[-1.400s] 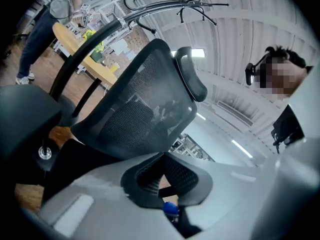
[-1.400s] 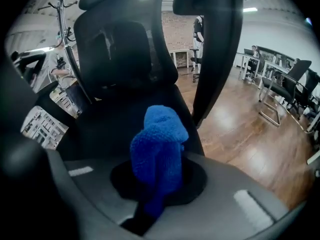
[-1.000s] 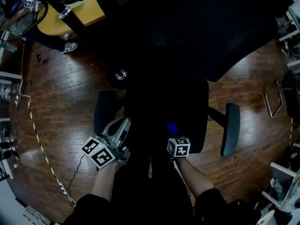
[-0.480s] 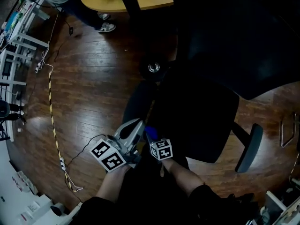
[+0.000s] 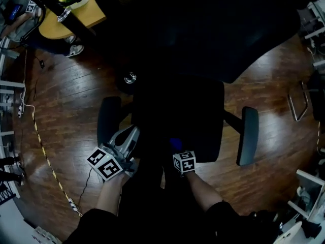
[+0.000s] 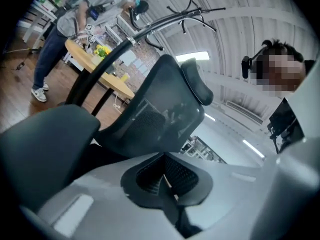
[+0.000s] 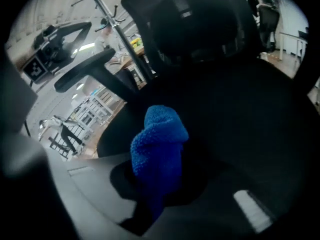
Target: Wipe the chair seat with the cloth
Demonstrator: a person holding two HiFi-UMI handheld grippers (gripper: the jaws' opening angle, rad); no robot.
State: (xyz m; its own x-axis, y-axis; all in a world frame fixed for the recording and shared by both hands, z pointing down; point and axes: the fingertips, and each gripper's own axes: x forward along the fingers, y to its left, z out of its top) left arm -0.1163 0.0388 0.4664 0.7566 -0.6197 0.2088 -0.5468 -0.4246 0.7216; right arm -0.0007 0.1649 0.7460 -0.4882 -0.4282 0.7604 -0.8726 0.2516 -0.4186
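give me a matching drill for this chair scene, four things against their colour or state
Things:
1. cloth
2. left hand-held gripper
3. seat
4. table

Colour or state:
a. shut, empty
b. blue
c. black
d. tan

Pairs: 1-b, 2-a, 3-c, 4-d

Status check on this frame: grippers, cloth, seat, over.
Right gripper shut on blue cloth, at chair seat front edge. Left gripper shut, empty, near left armrest. Nothing seen lying on seat.
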